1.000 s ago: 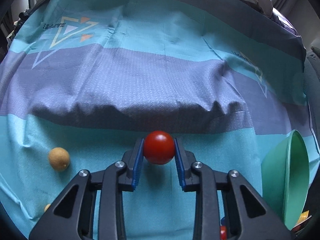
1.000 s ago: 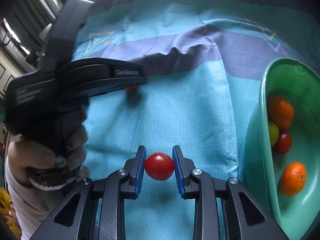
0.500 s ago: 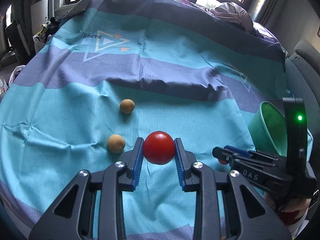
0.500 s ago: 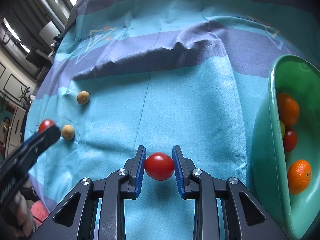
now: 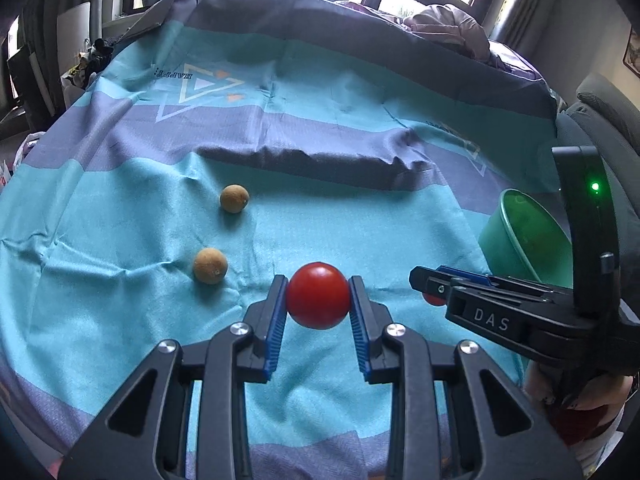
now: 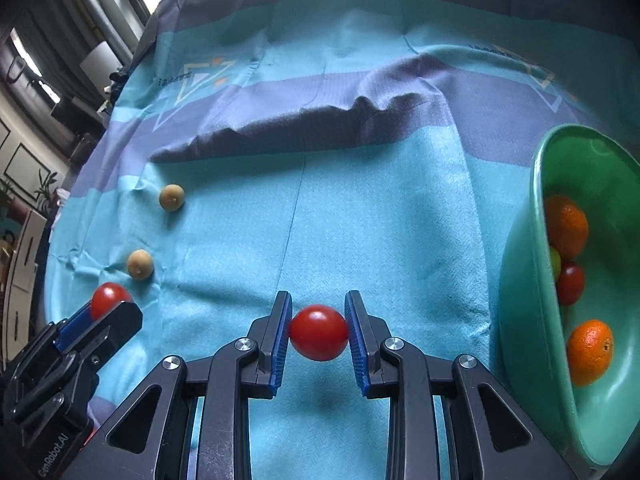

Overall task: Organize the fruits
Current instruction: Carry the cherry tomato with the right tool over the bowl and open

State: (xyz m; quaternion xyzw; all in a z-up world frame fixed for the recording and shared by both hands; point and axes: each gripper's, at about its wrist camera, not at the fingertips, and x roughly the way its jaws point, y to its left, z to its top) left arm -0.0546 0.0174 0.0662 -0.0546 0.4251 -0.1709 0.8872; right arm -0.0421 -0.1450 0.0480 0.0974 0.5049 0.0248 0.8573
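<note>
- My left gripper (image 5: 318, 300) clamps a red tomato (image 5: 318, 295) between its blue pads, held above the cloth.
- My right gripper (image 6: 318, 330) pinches a second tomato (image 6: 319, 332) the same way.
- Two tan round fruits (image 5: 210, 265) (image 5: 234, 199) lie on the teal striped cloth (image 6: 380, 220), left of both grippers.
- The green bowl (image 6: 520, 280), far right, holds two oranges (image 6: 589, 352), a tomato and something green.

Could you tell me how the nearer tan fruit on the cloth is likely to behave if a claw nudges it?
The nearer tan fruit looks round, so it would probably roll rather than slide. The wrinkled cloth around it may slow it or turn it aside. Its matte, rough-looking skin suggests it is not slippery, and it seems small enough to be light. Both claws already hold tomatoes.
</note>
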